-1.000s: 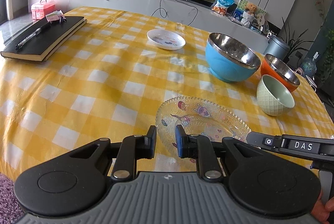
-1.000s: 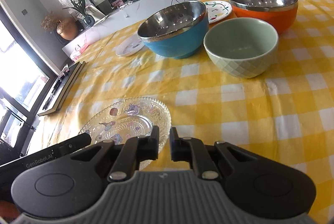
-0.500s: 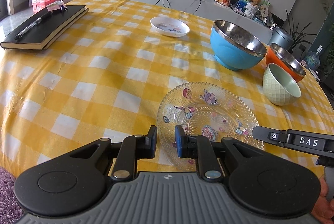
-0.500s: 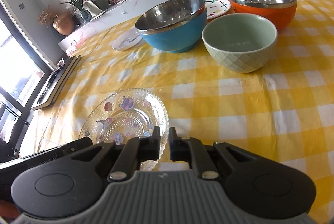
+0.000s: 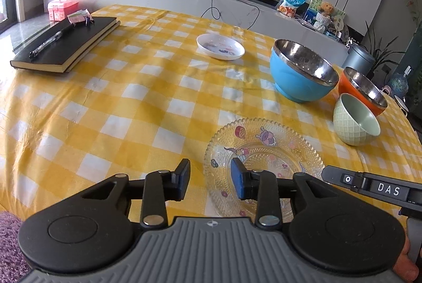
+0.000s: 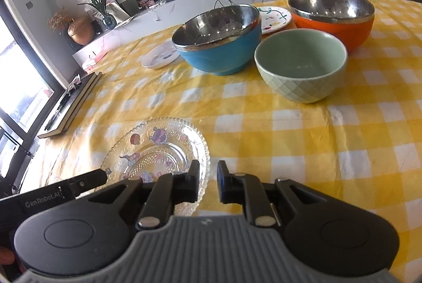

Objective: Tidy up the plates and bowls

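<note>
Tilting down over the glass plate (image 5: 266, 151), both tongs (image 5: 210, 181) (image 6: 208, 184) have just been parting, empty.

Both wrist cams sit low at the table's near edge, tilted down, close over the glass plate (image 5: 263, 159) (image 6: 155, 151): left cam from its left, right cam from its right.

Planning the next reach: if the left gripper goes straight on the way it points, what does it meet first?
Most likely the left rim of the glass plate. The left gripper, jaws just opened and empty, aims down at that edge; depth is unclear, so it may land on the tablecloth beside it.
</note>
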{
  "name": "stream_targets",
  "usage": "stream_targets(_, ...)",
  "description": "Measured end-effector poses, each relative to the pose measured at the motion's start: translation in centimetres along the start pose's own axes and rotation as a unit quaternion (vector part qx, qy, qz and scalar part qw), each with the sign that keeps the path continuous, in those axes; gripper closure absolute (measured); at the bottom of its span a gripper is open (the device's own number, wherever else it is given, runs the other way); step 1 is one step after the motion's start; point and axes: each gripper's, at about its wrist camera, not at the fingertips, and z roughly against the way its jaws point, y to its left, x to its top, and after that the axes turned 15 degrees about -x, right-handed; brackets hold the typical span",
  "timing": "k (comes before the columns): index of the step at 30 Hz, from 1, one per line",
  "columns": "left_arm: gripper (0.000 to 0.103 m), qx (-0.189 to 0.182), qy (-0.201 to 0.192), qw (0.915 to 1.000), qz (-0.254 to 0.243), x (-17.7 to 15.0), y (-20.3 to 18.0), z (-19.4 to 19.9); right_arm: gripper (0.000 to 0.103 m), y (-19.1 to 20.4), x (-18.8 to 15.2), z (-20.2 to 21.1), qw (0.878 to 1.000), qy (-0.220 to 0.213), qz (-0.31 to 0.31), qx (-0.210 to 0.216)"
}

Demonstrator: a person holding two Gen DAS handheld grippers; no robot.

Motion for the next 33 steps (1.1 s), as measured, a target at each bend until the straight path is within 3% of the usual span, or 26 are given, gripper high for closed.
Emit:
stream_targets(1, 0.058, 0.001, -0.003, 1.0, -0.002, 0.3, -0.2, 0.2, 0.072, 0.1, 0.0, 0.2, 1.0, -0.006, 0.006, -0.001)
stream_targets(5, 0.057, 0.002, -0.006, 1.0, -0.007, 1.7, -0.9, 0.7, 0.062, 0.5, 0.5, 1.2, 0.999, -0.036, 0.018, -0.012)
stream_targets(8, 0.051, -0.006, -0.004, 0.9997, -0.023, 3.0, -1.8, 0.8, 0.054, 0.8, 1.2, 1.9, 0.997, -0.052, 0.024, -0.054)
stream_targets(13, 0.041, -0.023, 0.013, 0.9987, -0.044, 5.7, -3.8, 0.3, 0.053, 0.0, 3.2, 2.9, 0.996, -0.064, 0.021, -0.055)
stream_targets(23, 0.041, -0.08, 0.052, 0.9909, -0.095, 12.7, -7.9, -2.4, 0.05, -3.6, 11.1, 3.6, 0.993, -0.091, 0.017, -0.08)
stream_targets(28, 0.041, -0.138, 0.068, 0.984, -0.089, 17.4, -9.2, -5.5, 0.049, -5.8, 16.9, 2.2, 0.996, -0.072, 0.007, -0.061)
stream_targets(33, 0.041, -0.148, 0.089, 0.9792, -0.106, 21.3, -9.9, -10.5, 0.05, -6.2, 22.4, -0.9, 0.999, -0.037, 0.015, -0.031)
